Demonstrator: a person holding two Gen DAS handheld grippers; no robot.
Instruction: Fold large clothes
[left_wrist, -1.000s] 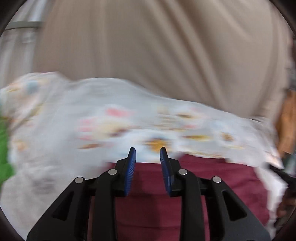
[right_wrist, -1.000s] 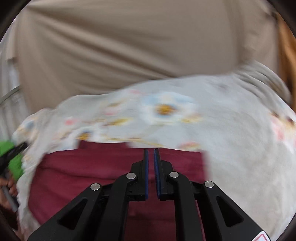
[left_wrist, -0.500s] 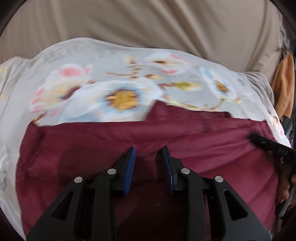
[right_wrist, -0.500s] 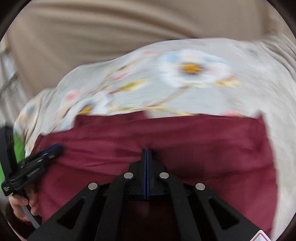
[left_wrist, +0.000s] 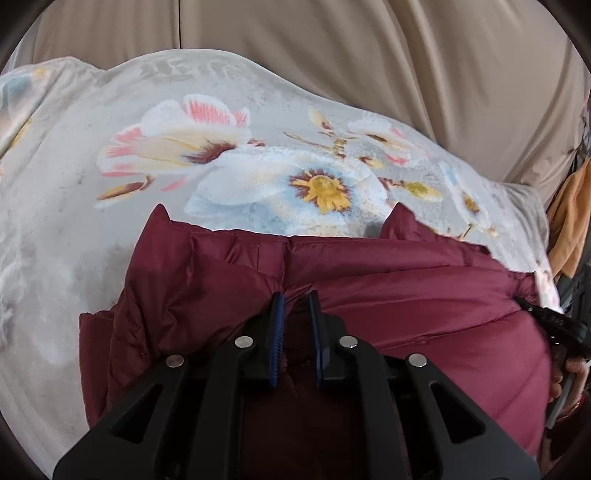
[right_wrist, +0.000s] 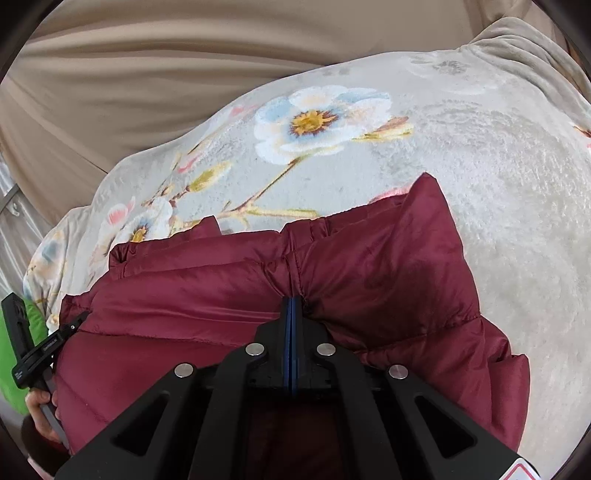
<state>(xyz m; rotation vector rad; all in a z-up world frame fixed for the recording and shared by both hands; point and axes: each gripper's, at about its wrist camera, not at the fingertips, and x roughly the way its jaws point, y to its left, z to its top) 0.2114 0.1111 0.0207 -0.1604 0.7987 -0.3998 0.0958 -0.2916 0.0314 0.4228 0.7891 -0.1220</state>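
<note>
A maroon puffer jacket (left_wrist: 406, 295) lies on a floral bed cover (left_wrist: 221, 147). It also shows in the right wrist view (right_wrist: 184, 295). My left gripper (left_wrist: 295, 299) sits low over the jacket's left part, its blue pads a small gap apart with maroon fabric between them. My right gripper (right_wrist: 291, 301) is shut on a pinch of the jacket near a seam. A corner of the jacket (right_wrist: 428, 192) sticks up beyond it. The right gripper shows at the right edge of the left wrist view (left_wrist: 554, 321), the left gripper at the left edge of the right wrist view (right_wrist: 33, 350).
The floral cover (right_wrist: 480, 147) spreads around the jacket. A beige curtain (left_wrist: 369, 48) hangs behind the bed. An orange cloth (left_wrist: 569, 221) hangs at the far right. Something green (right_wrist: 14, 350) lies at the left edge.
Both grippers have come down and forward onto the jacket. The jacket's left and right parts have bunched up, and the right gripper went from slightly apart to shut on fabric.
</note>
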